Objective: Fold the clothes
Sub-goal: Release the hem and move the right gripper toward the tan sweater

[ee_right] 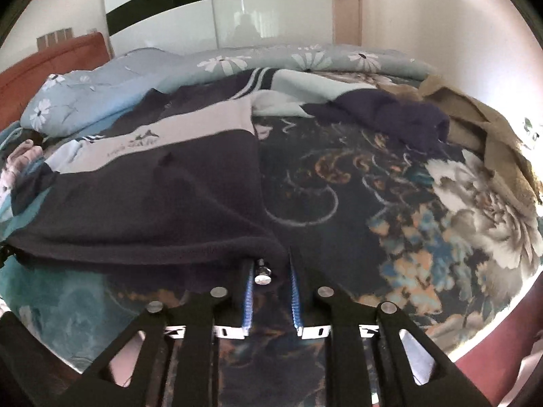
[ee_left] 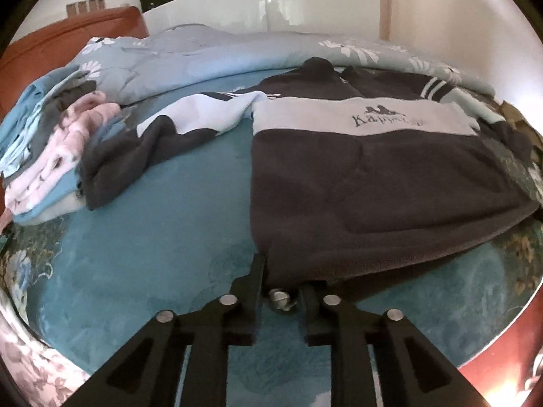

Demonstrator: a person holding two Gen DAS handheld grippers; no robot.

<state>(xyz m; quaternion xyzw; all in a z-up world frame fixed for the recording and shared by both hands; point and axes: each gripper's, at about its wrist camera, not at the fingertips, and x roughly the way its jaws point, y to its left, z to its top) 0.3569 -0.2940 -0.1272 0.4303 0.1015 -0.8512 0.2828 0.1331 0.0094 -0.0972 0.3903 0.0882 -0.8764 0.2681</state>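
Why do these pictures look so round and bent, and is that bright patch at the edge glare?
Both views come through fisheye lenses, hence the dark round border and curved walls. In the left wrist view the dark sweatshirt is fairly sharp, the stack of folded clothes stretched at the rim. In the right wrist view, strong light washes out the floral blanket at the right edge, and the glossy wardrobe shows reflections.
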